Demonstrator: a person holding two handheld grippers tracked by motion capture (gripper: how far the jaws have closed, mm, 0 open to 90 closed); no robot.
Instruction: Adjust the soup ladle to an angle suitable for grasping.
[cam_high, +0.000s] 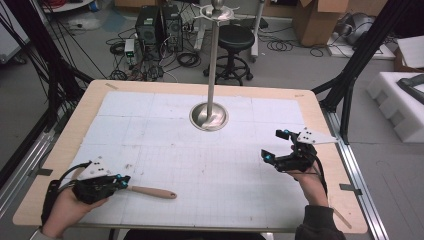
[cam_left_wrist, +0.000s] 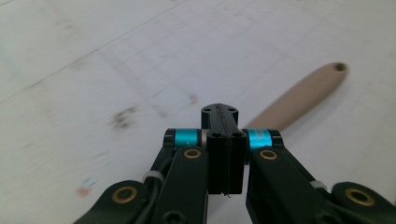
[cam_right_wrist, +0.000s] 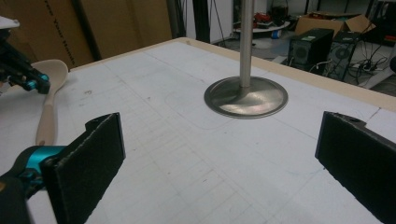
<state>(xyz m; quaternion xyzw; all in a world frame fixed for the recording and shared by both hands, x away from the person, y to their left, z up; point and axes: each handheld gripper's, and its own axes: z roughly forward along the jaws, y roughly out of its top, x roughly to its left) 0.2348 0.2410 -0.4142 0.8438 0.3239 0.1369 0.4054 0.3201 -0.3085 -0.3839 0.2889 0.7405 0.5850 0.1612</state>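
A wooden spoon (cam_high: 152, 191) lies low over the white mat near the table's front left, with its handle pointing right. My left gripper (cam_high: 121, 181) is shut on the spoon's bowl end. In the left gripper view the closed jaws (cam_left_wrist: 219, 112) hide the bowl, and the handle (cam_left_wrist: 303, 95) runs out behind them to the right. The right gripper view shows the spoon (cam_right_wrist: 46, 116) with the left gripper (cam_right_wrist: 35, 85) at the bowl's edge. My right gripper (cam_high: 272, 145) hovers at the right side of the mat, open and holding nothing (cam_right_wrist: 224, 140).
A metal stand rises from a round base (cam_high: 209, 117) at the mat's far middle; its pole (cam_high: 214, 60) ends in a hooked top. The base (cam_right_wrist: 246, 97) lies ahead of the right gripper. Beyond the table stand a stool (cam_high: 235, 37), computers (cam_high: 160, 25) and boxes (cam_high: 317, 20).
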